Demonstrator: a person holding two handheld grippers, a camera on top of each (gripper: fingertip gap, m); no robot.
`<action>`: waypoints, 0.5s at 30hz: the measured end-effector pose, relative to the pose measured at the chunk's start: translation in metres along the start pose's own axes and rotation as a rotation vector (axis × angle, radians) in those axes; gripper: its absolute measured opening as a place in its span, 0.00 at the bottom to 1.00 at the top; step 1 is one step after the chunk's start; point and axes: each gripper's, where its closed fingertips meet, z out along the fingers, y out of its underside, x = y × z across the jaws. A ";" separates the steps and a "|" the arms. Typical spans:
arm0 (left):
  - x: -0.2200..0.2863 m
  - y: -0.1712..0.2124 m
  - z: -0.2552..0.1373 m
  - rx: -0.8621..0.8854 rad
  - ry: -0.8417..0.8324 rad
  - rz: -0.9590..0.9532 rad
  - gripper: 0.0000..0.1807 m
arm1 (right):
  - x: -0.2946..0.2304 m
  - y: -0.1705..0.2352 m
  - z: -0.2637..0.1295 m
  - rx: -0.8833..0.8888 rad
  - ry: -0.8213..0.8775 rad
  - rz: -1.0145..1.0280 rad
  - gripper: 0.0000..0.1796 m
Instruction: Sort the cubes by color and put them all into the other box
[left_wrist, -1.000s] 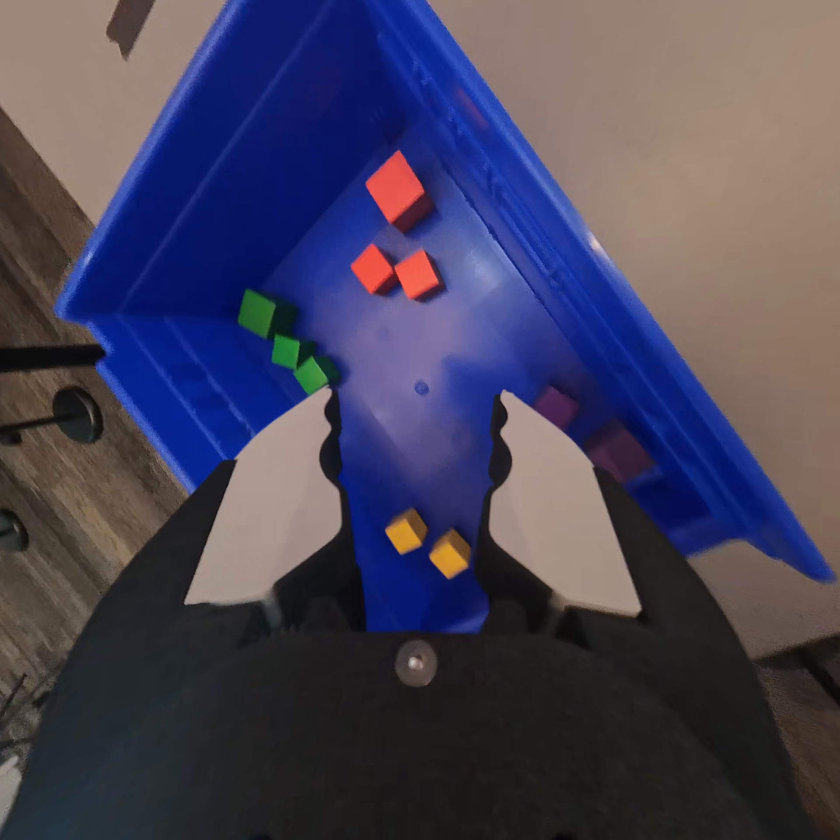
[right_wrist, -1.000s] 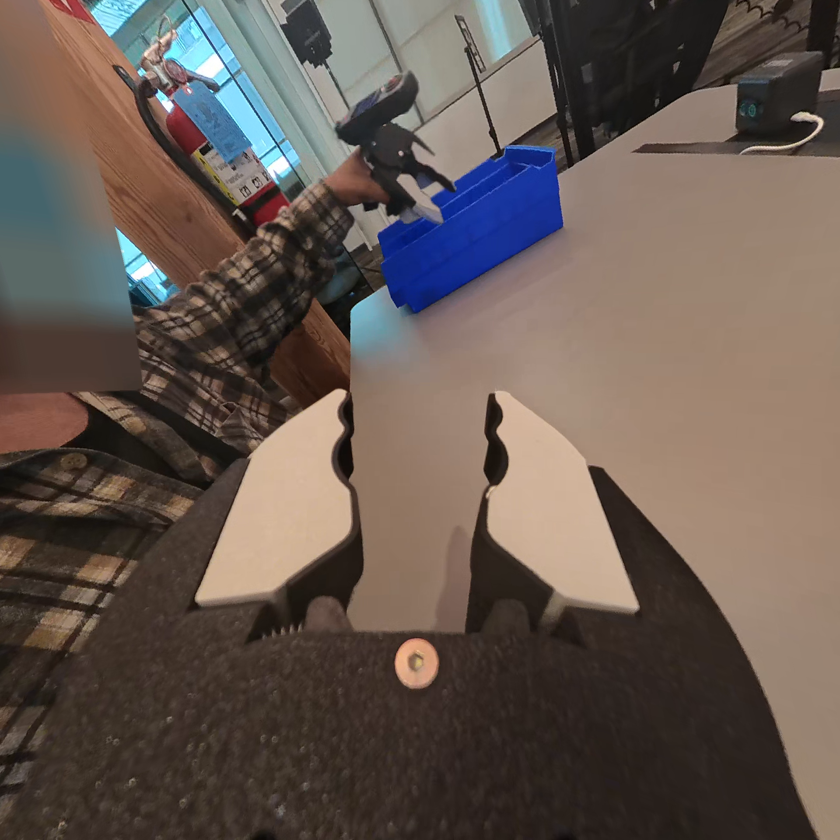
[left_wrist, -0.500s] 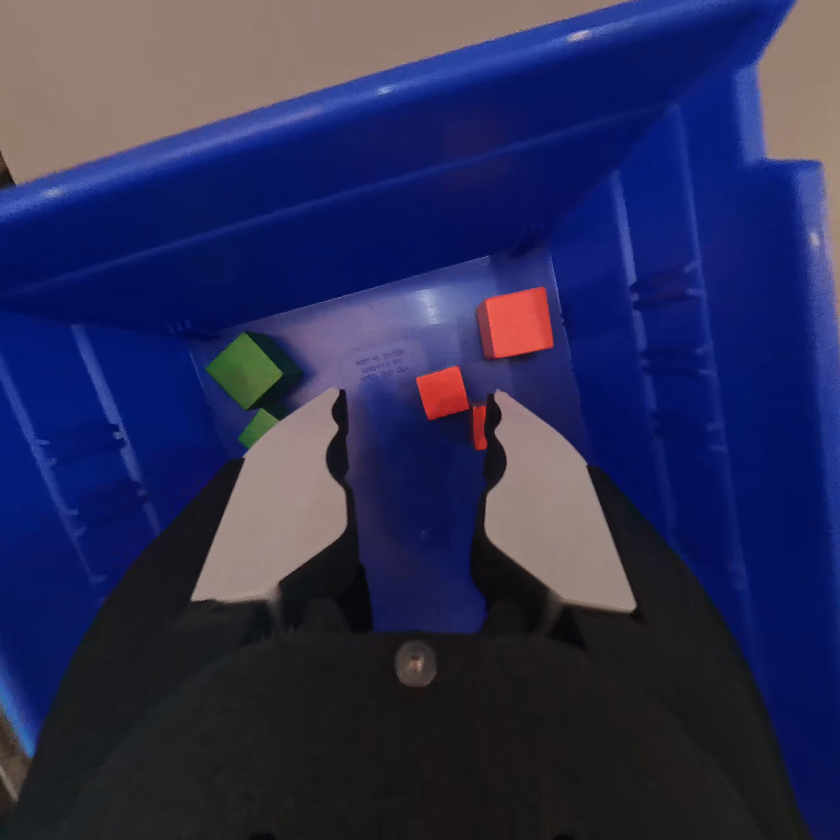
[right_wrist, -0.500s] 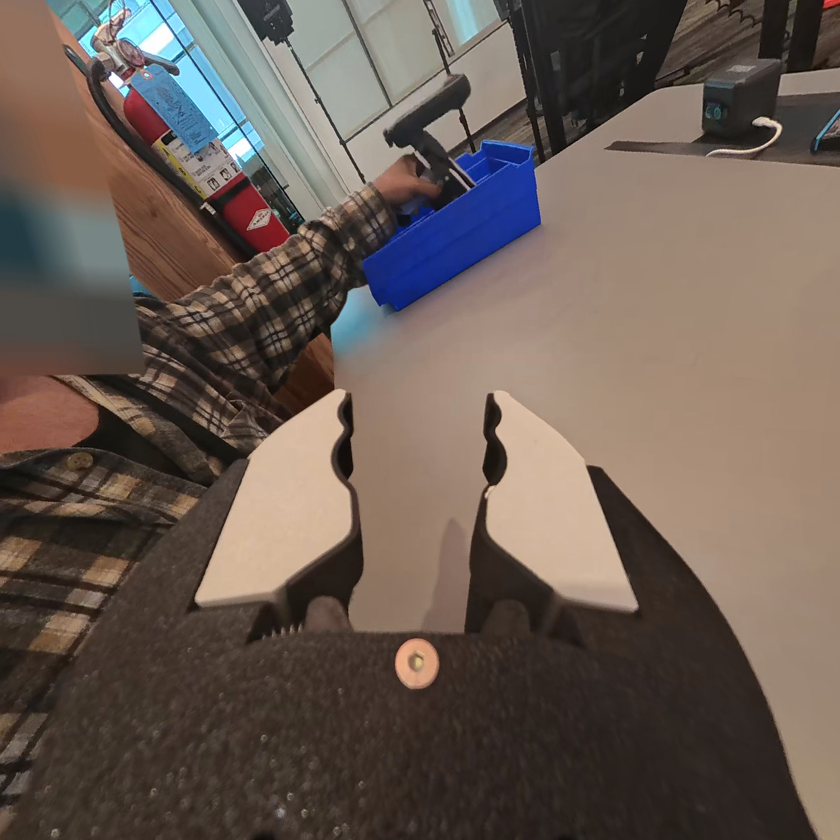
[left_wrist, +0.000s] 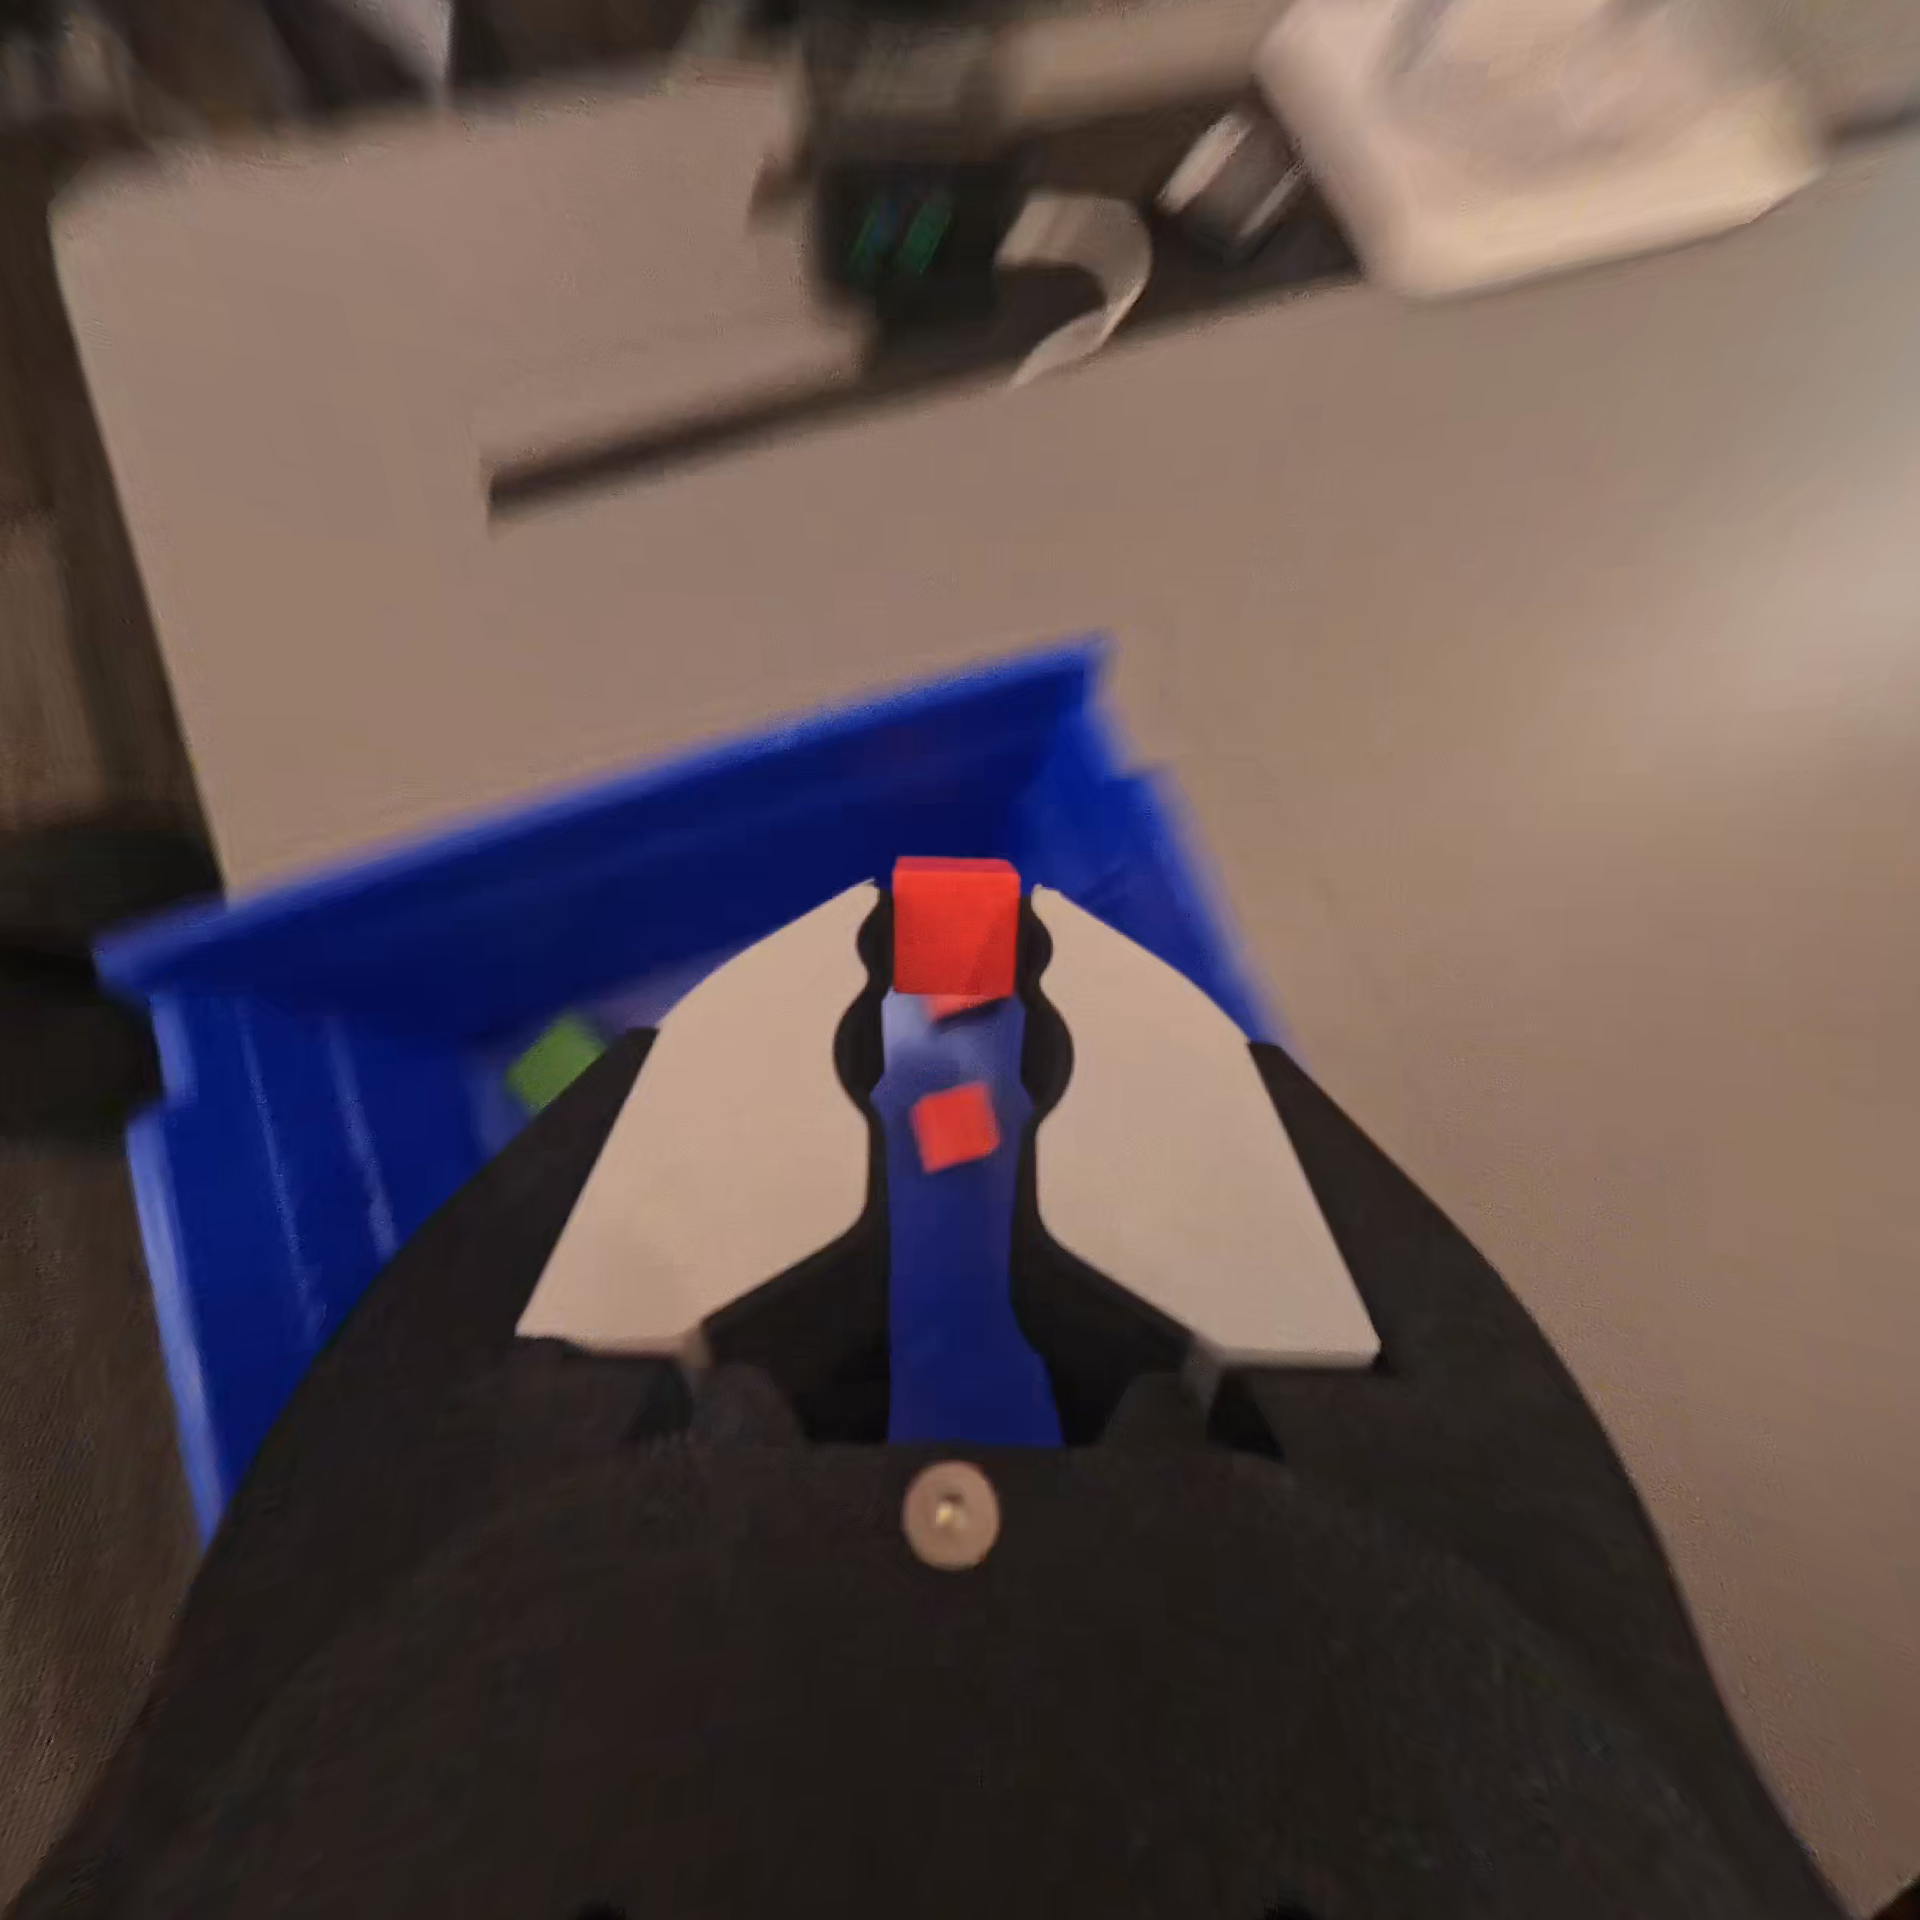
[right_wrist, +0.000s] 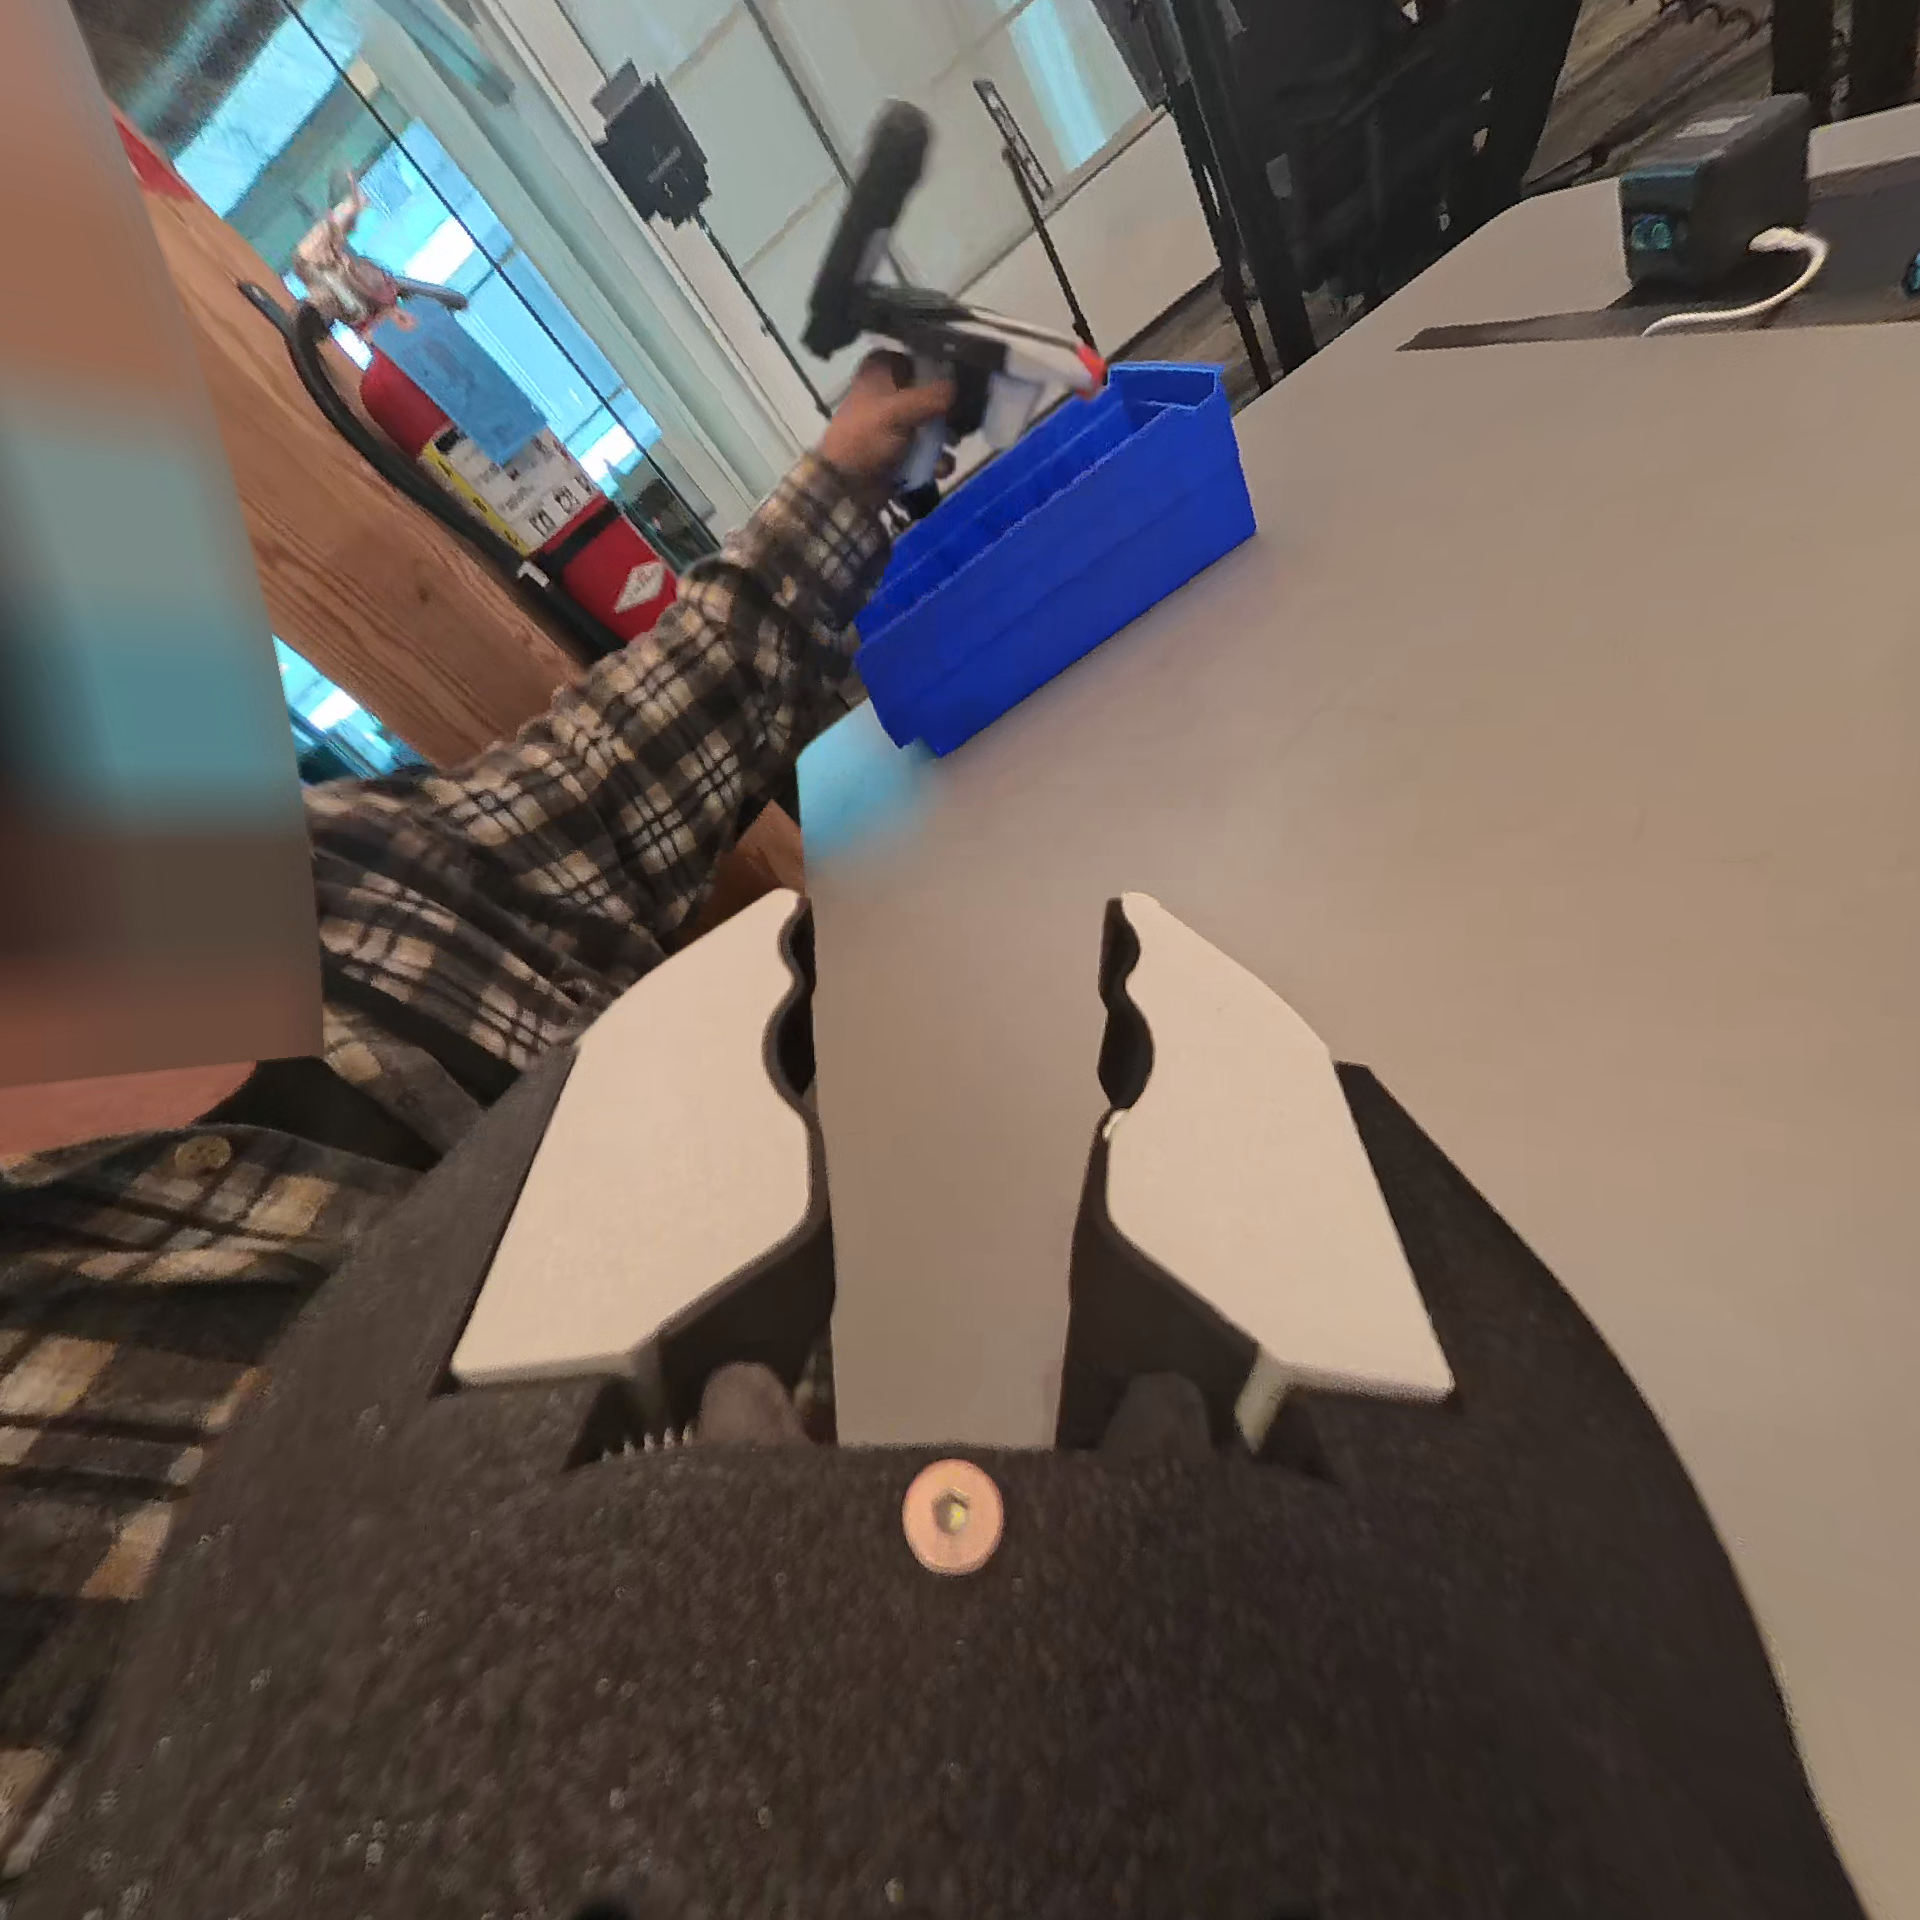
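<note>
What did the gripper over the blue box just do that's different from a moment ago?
The left gripper went from open inside the blue box to shut on a red cube, and it has lifted the cube above the box. The right gripper stayed open over the grey table, and the box stayed put.

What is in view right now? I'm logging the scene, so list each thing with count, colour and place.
bin: one, blue, far table edge.
held cube: one, red, between left tool tips above the bin.
loose cube: one, red, bin floor.
green cube: one, bin's left side.
table: one, grey.
fire extinguisher: one, red, by wooden wall.
black box: one, far right, white cable attached.
left tool: shut on held cube.
right tool: open, empty, over the table.
</note>
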 end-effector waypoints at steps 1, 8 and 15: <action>0.025 -0.024 -0.017 0.111 0.051 0.064 0.12 | 0.002 -0.003 0.003 0.011 -0.016 0.027 0.29; 0.267 -0.082 -0.063 0.583 0.331 0.713 0.12 | 0.002 -0.054 0.055 0.071 -0.312 0.340 0.31; 0.409 -0.066 -0.036 0.773 0.615 0.867 0.12 | -0.023 -0.075 0.086 0.009 -0.567 0.555 0.32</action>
